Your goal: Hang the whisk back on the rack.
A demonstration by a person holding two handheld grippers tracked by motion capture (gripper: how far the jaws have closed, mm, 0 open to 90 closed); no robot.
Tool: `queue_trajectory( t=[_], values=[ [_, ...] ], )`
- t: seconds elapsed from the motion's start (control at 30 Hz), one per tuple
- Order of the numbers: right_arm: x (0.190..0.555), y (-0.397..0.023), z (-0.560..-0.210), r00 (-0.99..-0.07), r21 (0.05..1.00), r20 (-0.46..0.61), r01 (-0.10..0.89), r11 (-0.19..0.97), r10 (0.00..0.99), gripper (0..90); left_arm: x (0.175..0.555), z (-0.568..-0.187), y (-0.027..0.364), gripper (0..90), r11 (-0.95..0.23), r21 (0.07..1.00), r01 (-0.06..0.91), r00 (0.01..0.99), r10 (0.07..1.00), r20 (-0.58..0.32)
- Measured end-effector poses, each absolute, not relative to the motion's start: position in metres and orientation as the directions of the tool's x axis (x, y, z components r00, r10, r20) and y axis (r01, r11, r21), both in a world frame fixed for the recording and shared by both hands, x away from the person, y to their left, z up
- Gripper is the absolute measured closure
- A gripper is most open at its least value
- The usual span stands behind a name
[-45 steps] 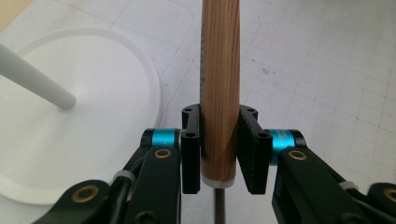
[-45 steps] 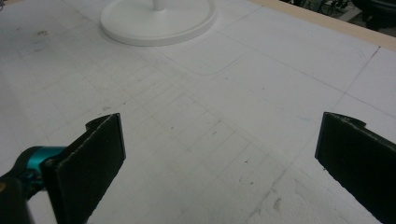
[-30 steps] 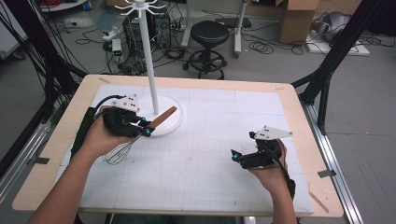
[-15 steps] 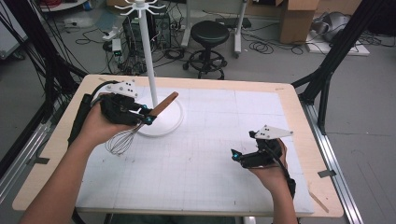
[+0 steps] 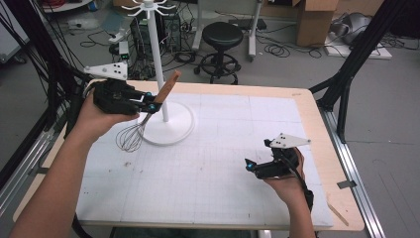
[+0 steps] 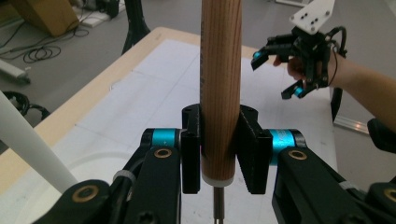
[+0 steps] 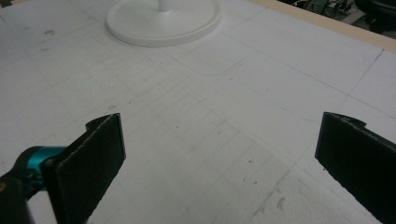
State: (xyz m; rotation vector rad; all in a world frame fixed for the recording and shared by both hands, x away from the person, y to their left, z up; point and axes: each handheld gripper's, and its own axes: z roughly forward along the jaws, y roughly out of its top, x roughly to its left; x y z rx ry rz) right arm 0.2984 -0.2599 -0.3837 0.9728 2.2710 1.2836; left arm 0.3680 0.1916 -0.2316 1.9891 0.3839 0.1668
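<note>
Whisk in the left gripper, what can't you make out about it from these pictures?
- Whisk wires: cut off by the bottom edge in the left gripper view.
- Wooden handle tip: cut off by that view's top edge.
- Wire count: too small and blurred in the high view.

Stand [image 5: 163, 124] far-left on table [image 5: 307, 106]; whisk [image 5: 143, 124] just left of pole.

Left gripper [image 5: 148, 101] raised at table's far left, jaws clamped on a wooden handle [image 6: 220, 88]; right gripper [image 5: 255, 166] low at near right, jaws spread wide, empty.
</note>
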Motion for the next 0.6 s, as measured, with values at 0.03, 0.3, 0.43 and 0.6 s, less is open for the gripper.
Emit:
queue_trajectory(
  t=[0.03,0.3,0.43,0.6],
  values=[
    [0.298,-0.260,-0.384,-0.700,0.851,0.027,0.391,0.352,0.713,0.4,0.369,-0.230,0.192,72.9,-0.391,0.901,0.188,0.938,0.342,-0.047],
    [0.300,-0.260,-0.384,-0.702,0.850,0.021,0.387,0.356,0.712,0.4,0.373,-0.212,0.194,72.9,-0.363,0.917,0.167,0.932,0.362,-0.026],
    [0.299,-0.260,-0.384,-0.701,0.852,0.027,0.389,0.350,0.712,0.4,0.374,-0.202,0.196,72.9,-0.325,0.934,0.148,0.933,0.360,-0.022],
    [0.300,-0.259,-0.384,-0.702,0.851,0.026,0.390,0.353,0.712,0.4,0.376,-0.193,0.199,72.9,-0.288,0.948,0.139,0.926,0.376,-0.021]
  ],
)
